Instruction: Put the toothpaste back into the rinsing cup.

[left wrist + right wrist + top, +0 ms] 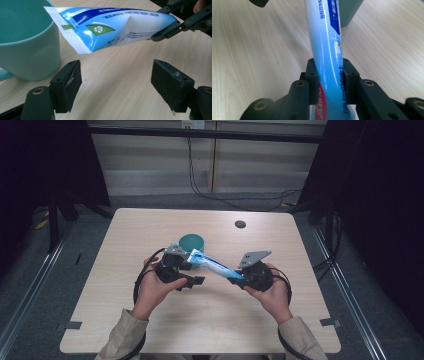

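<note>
A blue and white toothpaste tube (212, 264) hangs in the air over the middle of the wooden table (150, 320). My right gripper (235, 279) is shut on its cap end, and the pads pinch the tube (327, 50) from both sides in the right gripper view. The tube's flat crimped end (75, 32) points toward a teal mug (192, 242). My left gripper (194, 272) is open, its jaws (116, 85) wide apart just below the tube and not touching it. The mug (27, 45) stands close on the left in the left gripper view.
A small dark round cap (240, 224) is set into the table near its far edge. Black cables (210, 195) trail over the floor behind the table. Dark curtains and metal frame legs (52, 220) stand on both sides.
</note>
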`<state>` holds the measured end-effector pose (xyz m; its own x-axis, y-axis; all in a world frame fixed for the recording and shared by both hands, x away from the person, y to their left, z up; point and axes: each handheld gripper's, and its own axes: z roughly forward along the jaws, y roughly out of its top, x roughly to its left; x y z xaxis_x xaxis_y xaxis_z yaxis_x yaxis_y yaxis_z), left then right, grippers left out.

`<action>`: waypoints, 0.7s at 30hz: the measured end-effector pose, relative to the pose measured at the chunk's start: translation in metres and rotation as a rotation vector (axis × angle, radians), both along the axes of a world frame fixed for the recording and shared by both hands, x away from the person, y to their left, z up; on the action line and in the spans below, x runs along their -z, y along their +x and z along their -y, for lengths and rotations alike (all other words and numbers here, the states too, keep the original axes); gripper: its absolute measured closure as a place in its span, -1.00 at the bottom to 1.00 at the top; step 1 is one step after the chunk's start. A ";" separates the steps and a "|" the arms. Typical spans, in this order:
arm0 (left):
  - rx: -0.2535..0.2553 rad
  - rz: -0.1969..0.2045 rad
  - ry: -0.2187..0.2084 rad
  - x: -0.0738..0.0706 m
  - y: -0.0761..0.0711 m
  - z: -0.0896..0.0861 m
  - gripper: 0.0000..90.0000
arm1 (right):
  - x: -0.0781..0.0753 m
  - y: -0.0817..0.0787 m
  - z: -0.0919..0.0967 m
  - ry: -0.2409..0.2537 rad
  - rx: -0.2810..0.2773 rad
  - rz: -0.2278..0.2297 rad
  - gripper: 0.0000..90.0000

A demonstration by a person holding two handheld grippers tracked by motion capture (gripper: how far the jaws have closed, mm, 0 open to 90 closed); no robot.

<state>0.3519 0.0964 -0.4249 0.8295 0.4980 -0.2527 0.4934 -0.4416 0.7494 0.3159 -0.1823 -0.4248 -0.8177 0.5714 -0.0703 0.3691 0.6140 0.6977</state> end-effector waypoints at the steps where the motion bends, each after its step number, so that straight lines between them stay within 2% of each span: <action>1: -0.002 -0.002 -0.001 0.000 0.000 0.000 -0.45 | 0.000 0.000 0.000 0.004 0.004 -0.001 0.60; 3: -0.007 -0.009 -0.005 0.001 0.001 0.001 -0.45 | 0.000 0.000 0.000 0.009 0.014 -0.001 0.60; 7: -0.029 -0.010 -0.039 0.001 0.002 0.002 -0.45 | 0.000 0.000 0.000 0.016 0.011 0.000 0.60; 13: -0.040 -0.013 -0.054 0.000 0.004 0.003 -0.42 | 0.003 0.000 -0.002 0.030 0.004 0.003 0.60; 18: -0.054 -0.012 -0.094 -0.003 0.005 0.003 -0.38 | 0.004 -0.001 -0.006 0.029 -0.001 0.003 0.60; 19: -0.057 -0.011 -0.114 -0.003 0.005 0.003 -0.38 | 0.005 -0.001 -0.006 0.033 -0.002 0.000 0.60; 21: -0.068 -0.019 -0.117 -0.005 0.005 0.003 -0.39 | 0.005 -0.002 -0.008 0.028 -0.008 0.012 0.60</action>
<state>0.3567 0.0933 -0.4203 0.7892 0.5193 -0.3278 0.5342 -0.3171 0.7837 0.3143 -0.1742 -0.4300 -0.8214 0.5668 -0.0642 0.3560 0.5973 0.7187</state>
